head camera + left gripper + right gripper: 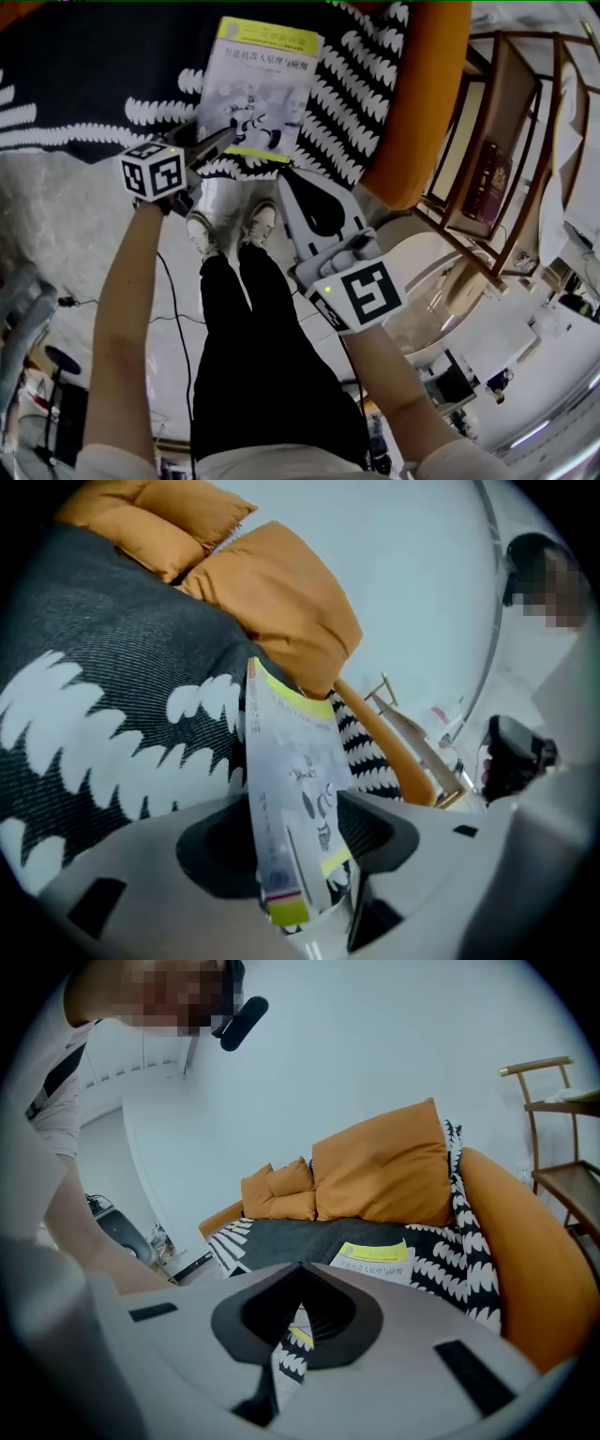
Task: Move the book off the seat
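Seat (94,84): book (261,89) lies flat.
Book axis: lengthwise, yellow-banded top toward cushions (380,1171).
Left gripper (225,139): spread, book's corner between.
Right gripper (286,178): pressed together, empty.

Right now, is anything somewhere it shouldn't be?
Yes: a book lies on the patterned throw, where people sit. The left gripper has its near corner between open jaws.

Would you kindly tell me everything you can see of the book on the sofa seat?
The book is a thin paperback, its pale grey cover bearing a yellow band at the top, dark print and a robot picture. It lies closed and flat, cover up, on the black-and-white patterned throw over the orange sofa. Its near corner sits between the open jaws of the left hand-held gripper; whether a pad touches it I cannot tell.
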